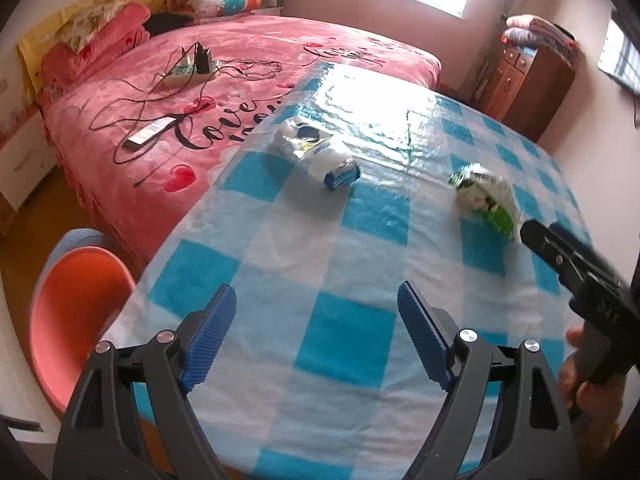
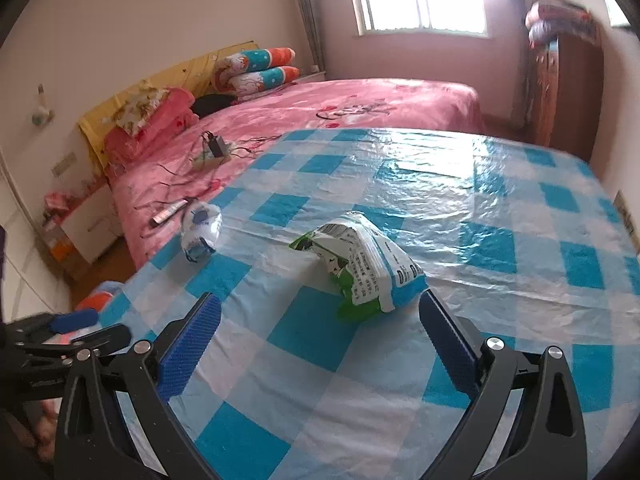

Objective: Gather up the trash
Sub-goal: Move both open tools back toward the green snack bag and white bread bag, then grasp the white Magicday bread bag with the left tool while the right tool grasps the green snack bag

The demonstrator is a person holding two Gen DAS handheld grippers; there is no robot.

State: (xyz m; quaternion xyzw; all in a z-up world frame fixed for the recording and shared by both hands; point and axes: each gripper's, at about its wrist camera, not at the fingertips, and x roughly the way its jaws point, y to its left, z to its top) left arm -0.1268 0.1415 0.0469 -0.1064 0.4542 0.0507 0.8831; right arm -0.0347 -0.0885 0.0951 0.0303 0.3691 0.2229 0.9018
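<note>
A crumpled green-and-white plastic snack wrapper (image 2: 360, 268) lies on the table (image 2: 500, 208), which is covered with a glossy blue-and-white checked cloth, and in the right wrist view it sits arched up off the cloth, just ahead of the right gripper (image 2: 320, 322), whose blue-padded jaws stand wide apart with nothing between them; the right-hand finger's tip is just beside the wrapper's near end, though whether it touches cannot be told. In the left wrist view the same wrapper (image 1: 486, 198) lies toward the table's right side, with the right gripper's black tip close beside it. A second piece of trash, a crumpled white-and-blue plastic packet (image 1: 316, 154), lies near the table's left edge, on the side next to the pink bed (image 1: 248, 52), well apart from the green wrapper; it also shows in the right wrist view (image 2: 200, 232). The left gripper (image 1: 316, 306) hangs over the near part of the table with its jaws spread open and empty, well short of both pieces. On the bed lie a white power strip with a black charger (image 1: 192, 66), tangled dark cables and a dark remote control (image 1: 148, 134). An orange plastic chair (image 1: 76, 320) stands just off the table's near left corner.
</note>
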